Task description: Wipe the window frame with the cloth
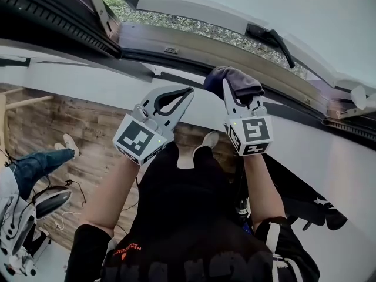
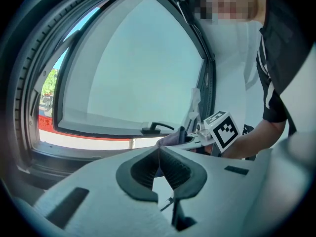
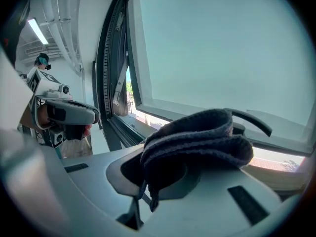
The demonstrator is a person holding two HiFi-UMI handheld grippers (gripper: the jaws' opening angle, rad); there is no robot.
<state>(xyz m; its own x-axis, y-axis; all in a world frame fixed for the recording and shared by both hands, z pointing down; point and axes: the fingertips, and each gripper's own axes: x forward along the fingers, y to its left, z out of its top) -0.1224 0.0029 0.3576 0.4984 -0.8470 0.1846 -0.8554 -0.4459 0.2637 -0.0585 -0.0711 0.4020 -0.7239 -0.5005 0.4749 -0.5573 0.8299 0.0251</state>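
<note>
A: Entry, biggest item first. What filled the top of the head view?

B: The open pane [image 1: 264,4], at 1 o'clock. It was pale and swung clear of the frame [image 1: 194,43], which ran as a dark band from 10 o'clock down to 3 o'clock. Below the frame was a white wall [image 1: 76,87], with wood floor [image 1: 88,134] at 8 o'clock.

A: Grippers?

B: Both were raised toward the frame, side by side but apart. The left gripper [image 1: 188,91] sat at 9 o'clock of the right gripper [image 1: 238,96]. In its own view the left gripper's [image 2: 159,151] jaws were pressed together at the tips, with nothing between them.

A: And the right?

B: It was pinching the cloth [image 1: 235,82]. The cloth [image 3: 197,137] was dark, folded and bunched over the jaw tips, with one end hanging down between them.

A: Cloth position relative to the frame?

B: At 12 o'clock of the right gripper, up at the frame's lower edge. Contact with the frame could not be resolved from any view.

A: Smallest item?

B: A black handle [image 1: 273,39] on the pane's edge, at 1 o'clock of the cloth. The left gripper view showed the handle [image 2: 157,128] just beside the cloth [image 2: 173,137].
</note>
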